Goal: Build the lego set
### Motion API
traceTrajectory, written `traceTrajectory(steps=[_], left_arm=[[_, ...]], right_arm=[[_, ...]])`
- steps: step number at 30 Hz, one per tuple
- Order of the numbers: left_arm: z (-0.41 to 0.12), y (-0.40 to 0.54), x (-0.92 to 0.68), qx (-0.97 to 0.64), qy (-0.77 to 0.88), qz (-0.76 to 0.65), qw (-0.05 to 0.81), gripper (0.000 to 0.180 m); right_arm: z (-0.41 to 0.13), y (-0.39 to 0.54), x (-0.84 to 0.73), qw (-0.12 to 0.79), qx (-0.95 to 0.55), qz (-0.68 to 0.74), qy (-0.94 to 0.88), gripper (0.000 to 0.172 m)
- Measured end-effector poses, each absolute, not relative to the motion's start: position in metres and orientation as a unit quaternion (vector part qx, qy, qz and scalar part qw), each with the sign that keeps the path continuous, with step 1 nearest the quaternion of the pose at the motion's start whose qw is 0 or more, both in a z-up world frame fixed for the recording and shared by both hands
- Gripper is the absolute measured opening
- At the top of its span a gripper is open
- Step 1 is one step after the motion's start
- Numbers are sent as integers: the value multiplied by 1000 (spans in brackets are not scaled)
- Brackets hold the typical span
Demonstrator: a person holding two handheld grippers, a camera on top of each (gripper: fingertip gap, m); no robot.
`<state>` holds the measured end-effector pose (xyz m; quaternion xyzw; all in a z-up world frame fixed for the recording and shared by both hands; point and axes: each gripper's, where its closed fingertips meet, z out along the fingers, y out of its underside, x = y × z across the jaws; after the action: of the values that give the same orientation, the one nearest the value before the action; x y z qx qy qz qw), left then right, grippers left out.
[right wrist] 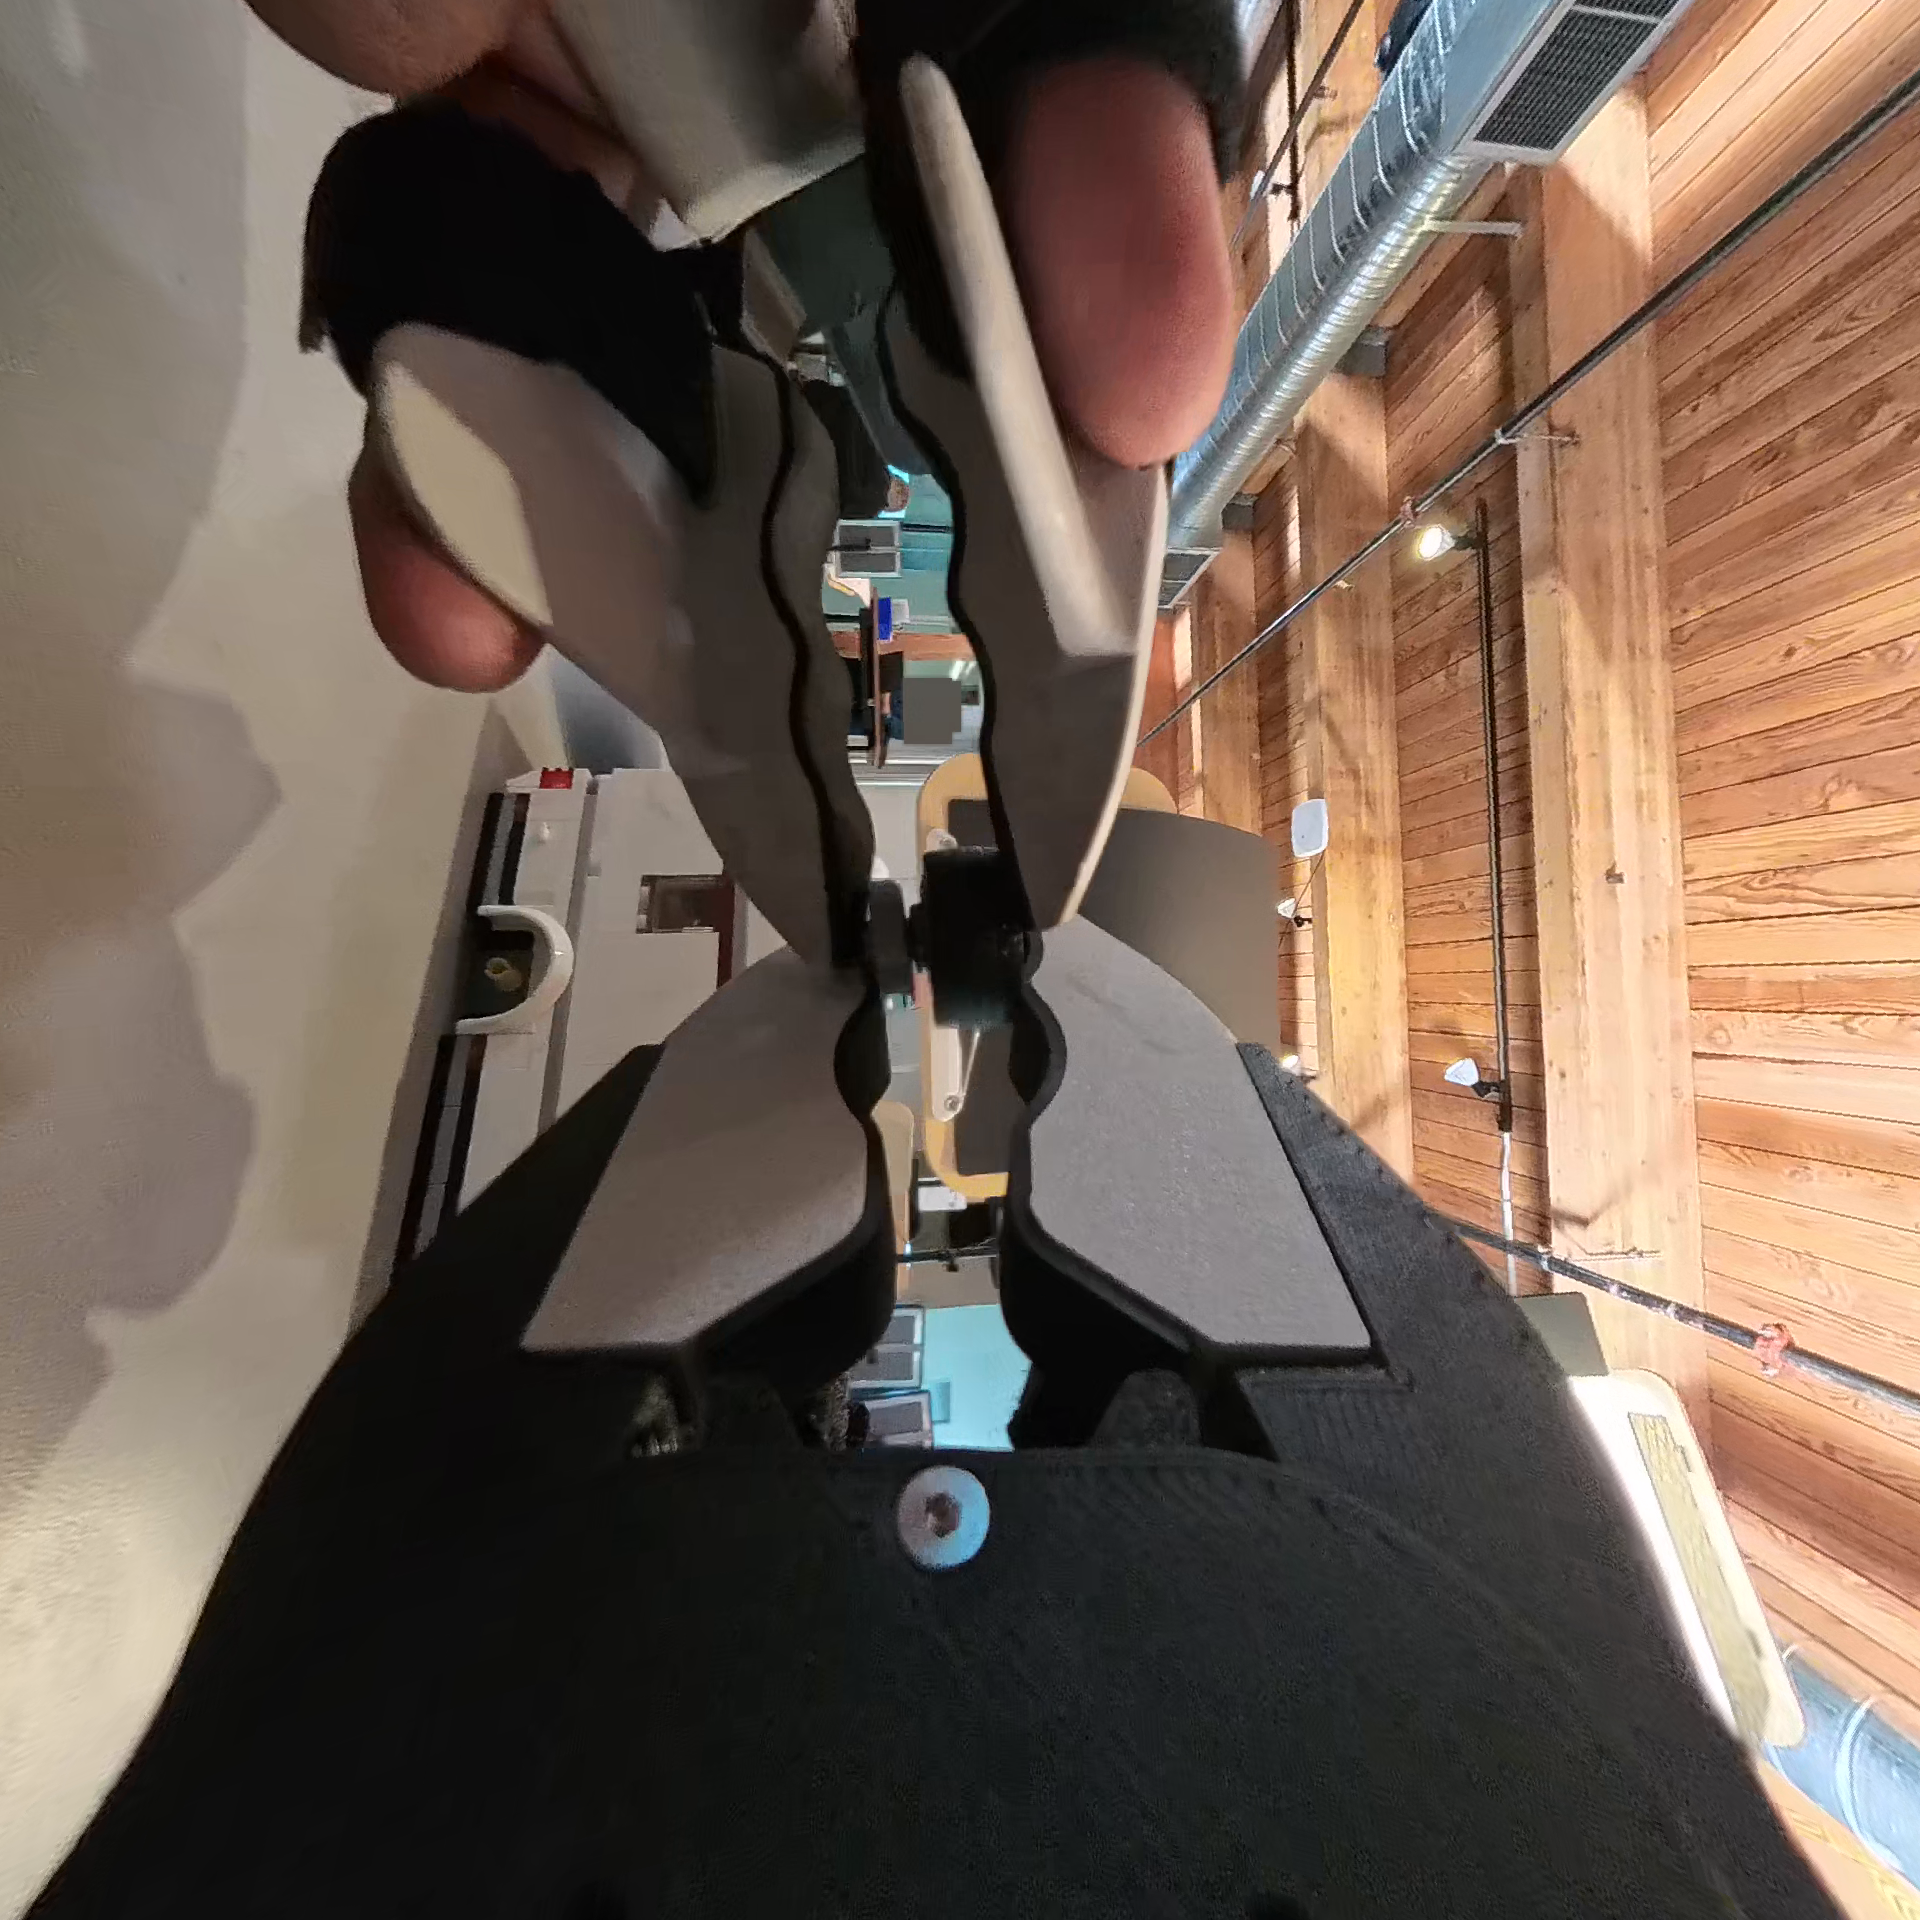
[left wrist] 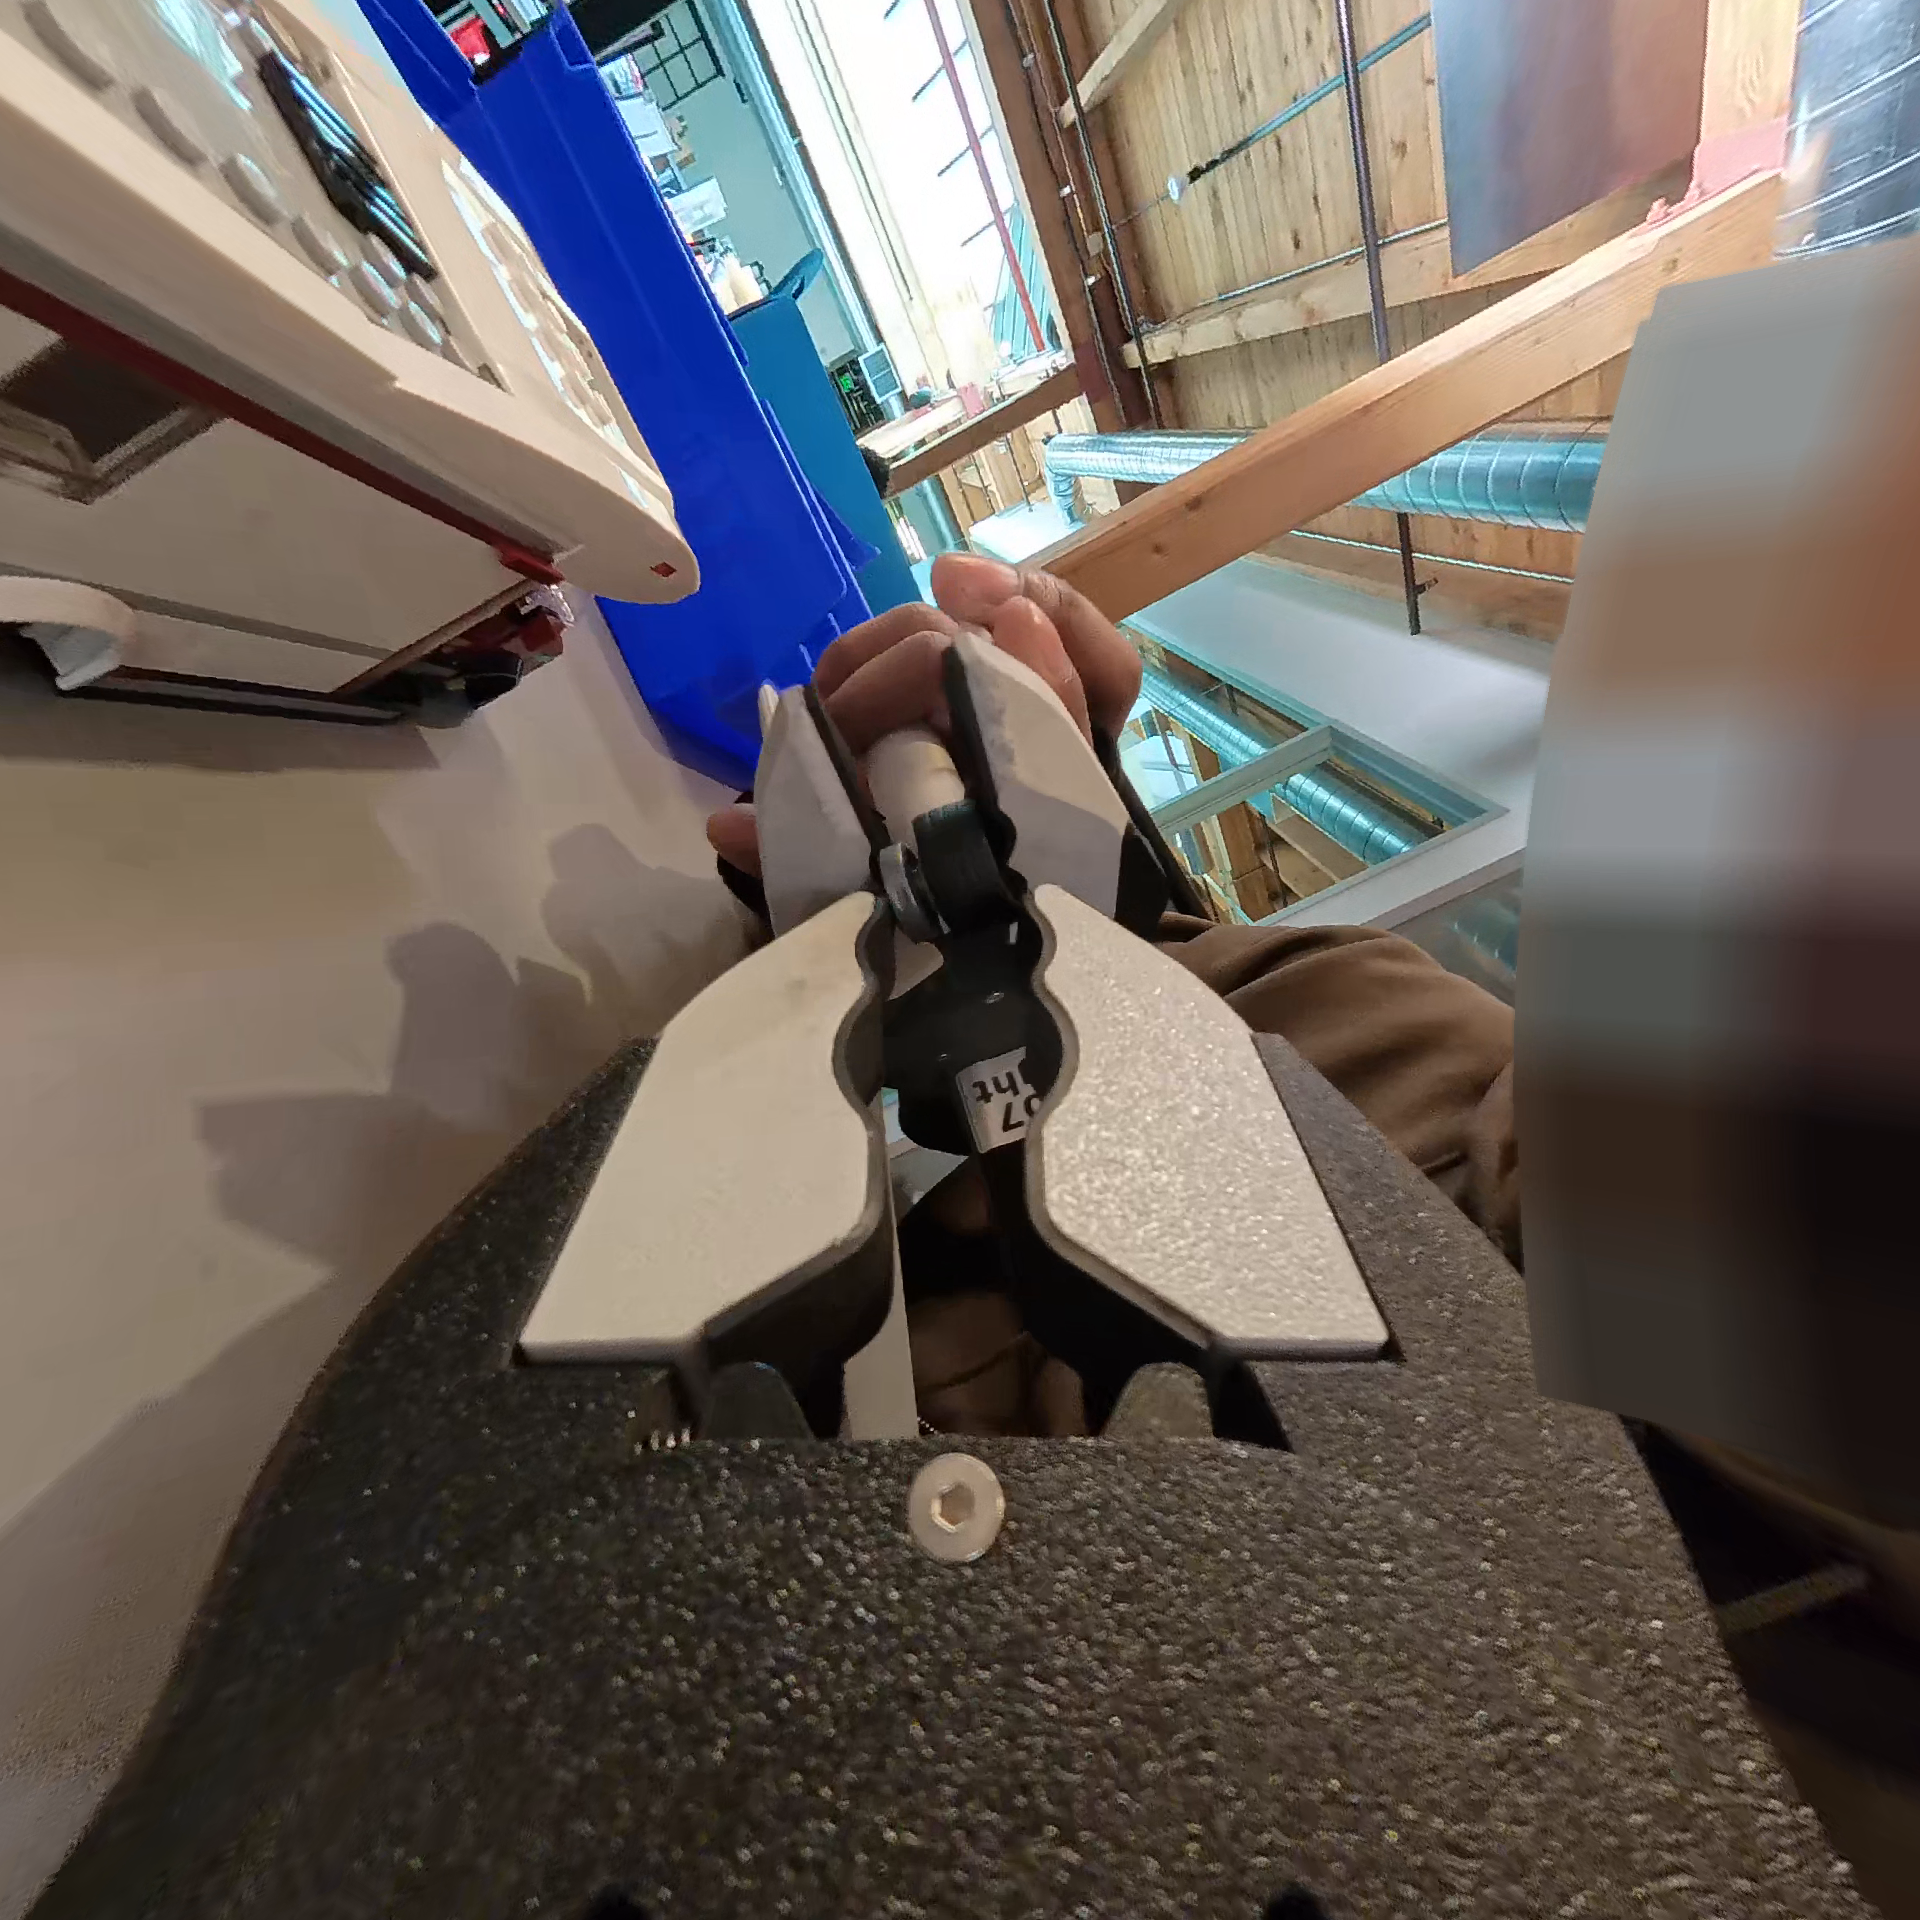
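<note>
L gripper (left wrist: 961, 925) and R gripper (right wrist: 951, 1003) meet tip to tip above the white tabletop (left wrist: 260, 935), each w/ a hand (left wrist: 997, 644) wrapped round it. Between the tips sits a small black end piece (right wrist: 971, 935) w/ a grey disc beside it: L fingers look clamped on it from both sides, while R gripper looks closed on the white rod (left wrist: 914, 764) running back from it btw its pads. Blue bin (left wrist: 665, 416) and a white machine w/ red trim (left wrist: 312, 343) stand near, apart from both.
</note>
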<state>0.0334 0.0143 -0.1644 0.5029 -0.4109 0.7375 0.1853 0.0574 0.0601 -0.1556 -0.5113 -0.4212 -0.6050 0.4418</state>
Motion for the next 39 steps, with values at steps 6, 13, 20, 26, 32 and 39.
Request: traceTrajectory(steps=[6,13,20,26,32,39], left_arm=[[-165,14,33,504,-402,741,189,21],[-167,24,35,490,-474,726,90,20],[-180,42,37,397,-672,591,-203,20],[-175,29,31,306,-713,557,-297,20],[-178,25,26,259,-744,520,-331,20],[-184,22,23,212,-774,459,-381,20]], right_arm=[[-154,60,56,443,-494,-616,-426,19],[-160,60,63,489,-571,-530,-393,21],[-186,51,56,549,-757,-181,-304,24],[-182,39,33,577,-767,10,-281,28],[-177,30,23,591,-744,34,-310,28],[-181,26,20,583,-732,-6,-352,28]])
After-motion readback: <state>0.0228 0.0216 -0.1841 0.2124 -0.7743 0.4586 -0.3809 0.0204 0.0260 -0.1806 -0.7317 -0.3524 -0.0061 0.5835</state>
